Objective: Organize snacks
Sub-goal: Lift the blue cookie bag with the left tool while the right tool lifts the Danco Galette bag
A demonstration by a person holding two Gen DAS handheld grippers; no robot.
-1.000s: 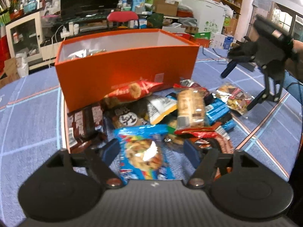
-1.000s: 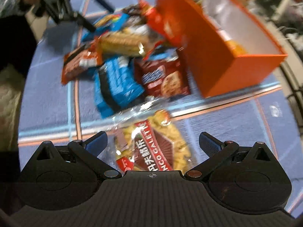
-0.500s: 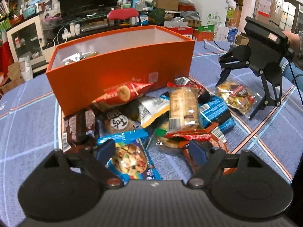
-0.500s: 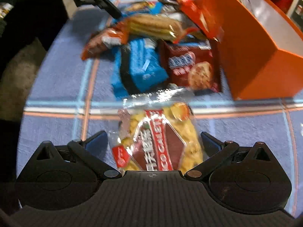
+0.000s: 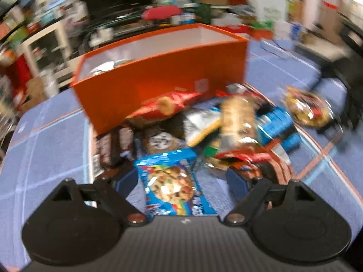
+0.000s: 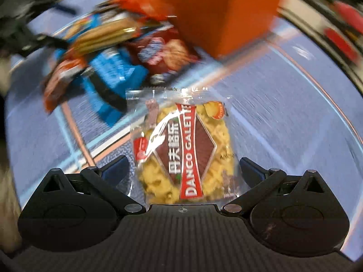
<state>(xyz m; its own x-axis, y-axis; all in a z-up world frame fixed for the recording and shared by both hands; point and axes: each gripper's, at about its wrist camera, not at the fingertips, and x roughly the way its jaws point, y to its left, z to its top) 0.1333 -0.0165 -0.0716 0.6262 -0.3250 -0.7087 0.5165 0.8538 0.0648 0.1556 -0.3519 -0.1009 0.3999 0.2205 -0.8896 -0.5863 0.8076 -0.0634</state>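
1. Right gripper [image 6: 181, 170]: jaws spread wide, released, grasping nothing. The clear galette packet [image 6: 181, 149] lies flat between them at lower centre of the right wrist view, its bottom edge hidden under the gripper body. Whether either finger touches the wrapper cannot be told; a narrow gap shows beside the left one.

2. Long axis of the galette packet: runs from the bottom of the frame towards the top, along the gripper's line of sight, so the jaws span its short width.

3. Left gripper [image 5: 181, 181]: jaws have just been opening and stand apart, holding nothing. The blue cookie packet [image 5: 173, 183] lies between the fingers at lower centre of the left wrist view, long axis likewise running up the frame.

4. Orange box [image 5: 163, 77]: upper centre of the left wrist view, behind the snack pile [image 5: 226, 124]; upper right of centre in the right wrist view.

5. Nearness: each gripper sits over its own packet. Judged from this, closing across the short width is the likely next move, then a carry up-frame to the orange box.
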